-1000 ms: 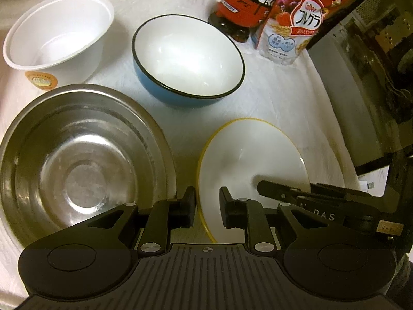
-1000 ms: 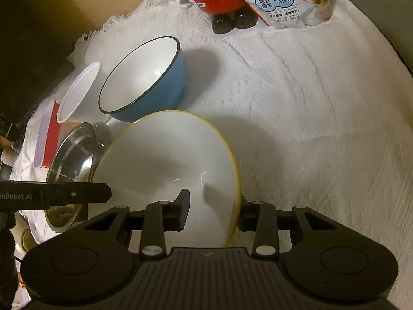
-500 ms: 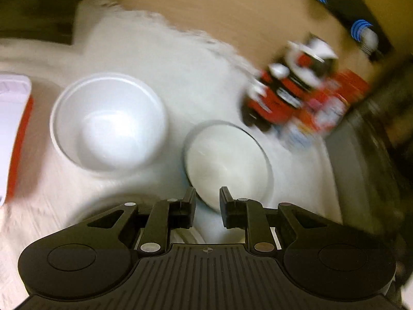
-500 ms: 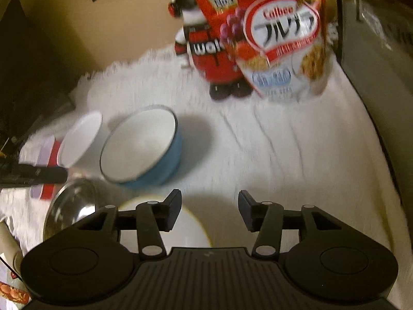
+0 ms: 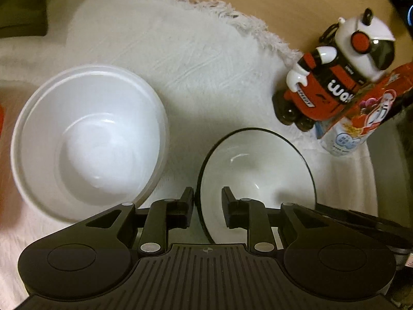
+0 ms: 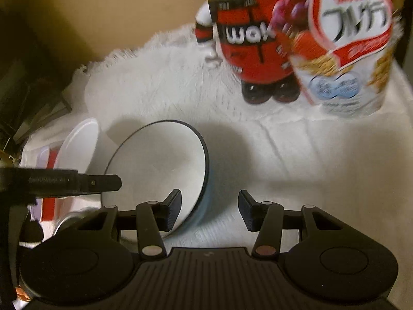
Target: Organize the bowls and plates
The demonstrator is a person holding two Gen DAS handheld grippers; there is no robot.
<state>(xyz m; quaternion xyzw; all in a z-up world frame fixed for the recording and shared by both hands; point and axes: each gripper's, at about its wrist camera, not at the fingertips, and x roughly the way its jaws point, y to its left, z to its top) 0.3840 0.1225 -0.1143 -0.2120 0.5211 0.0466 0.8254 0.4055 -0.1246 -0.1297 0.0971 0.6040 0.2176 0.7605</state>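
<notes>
The left tool [image 5: 207, 202] points forward and down over the white fringed cloth [image 5: 180, 59] covering the tabletop. Its two black fingers stand a narrow gap apart and straddle the near-left rim of the white-lined bowl with a black rim and blue outside [image 5: 258, 170]; whether the pads press the rim cannot be told. Just to the left of this tool sits a large white plastic bowl [image 5: 90, 139], upright, apart from the blue one.

The right tool [image 6: 209, 210] is also angled forward and down, its fingers spread wide with nothing between them but the right edge of the same blue bowl [image 6: 160, 162], whose rim passes in front of its left finger [image 6: 173, 210]. The left tool's dark finger shows as a bar to its left, over the bowl's left side.

Ahead of both tools, at the far edge of the cloth, stand a red, black and white robot figure [image 6: 247, 41] and a red and white cereal bag [image 6: 346, 46], touching each other.
</notes>
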